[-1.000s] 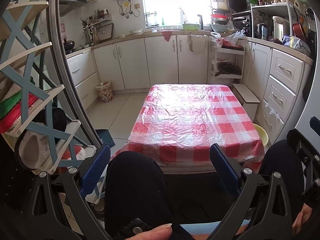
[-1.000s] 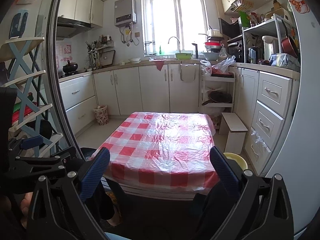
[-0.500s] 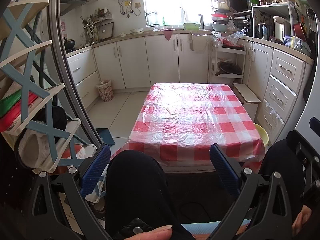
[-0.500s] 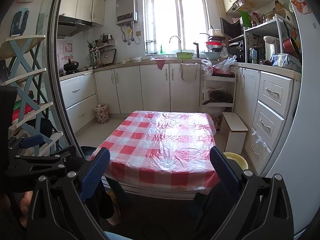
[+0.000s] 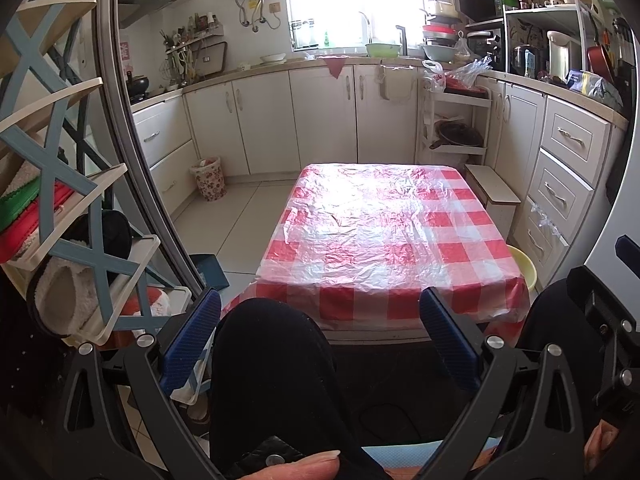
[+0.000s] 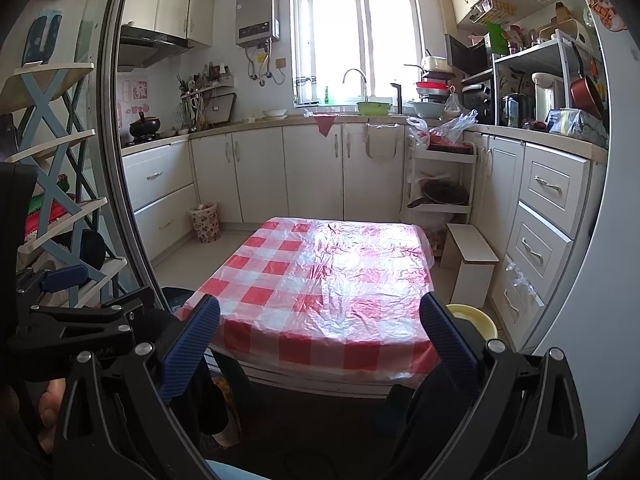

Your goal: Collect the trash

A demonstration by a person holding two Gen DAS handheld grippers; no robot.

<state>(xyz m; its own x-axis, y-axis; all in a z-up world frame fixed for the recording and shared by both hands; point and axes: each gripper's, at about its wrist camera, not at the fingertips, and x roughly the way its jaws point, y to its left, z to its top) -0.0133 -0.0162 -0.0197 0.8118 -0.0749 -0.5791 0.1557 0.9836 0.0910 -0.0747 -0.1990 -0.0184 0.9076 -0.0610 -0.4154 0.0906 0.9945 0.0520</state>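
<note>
Almost nothing has moved since a second ago: my left gripper point(image 5: 320, 334) and right gripper point(image 6: 320, 334) stay spread wide and empty. I see no trash on the checked table point(image 6: 320, 280); the small bin point(image 6: 205, 222) stands far by the cabinets, so collecting is not yet begun.

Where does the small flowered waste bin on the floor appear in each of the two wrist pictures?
Left wrist view: the flowered waste bin stands left of centre, on the floor against the left-hand cabinets, beyond the checked table.
Right wrist view: the bin is again left of centre, at the same cabinets.
Shared landmark: the window above the sink.
</note>
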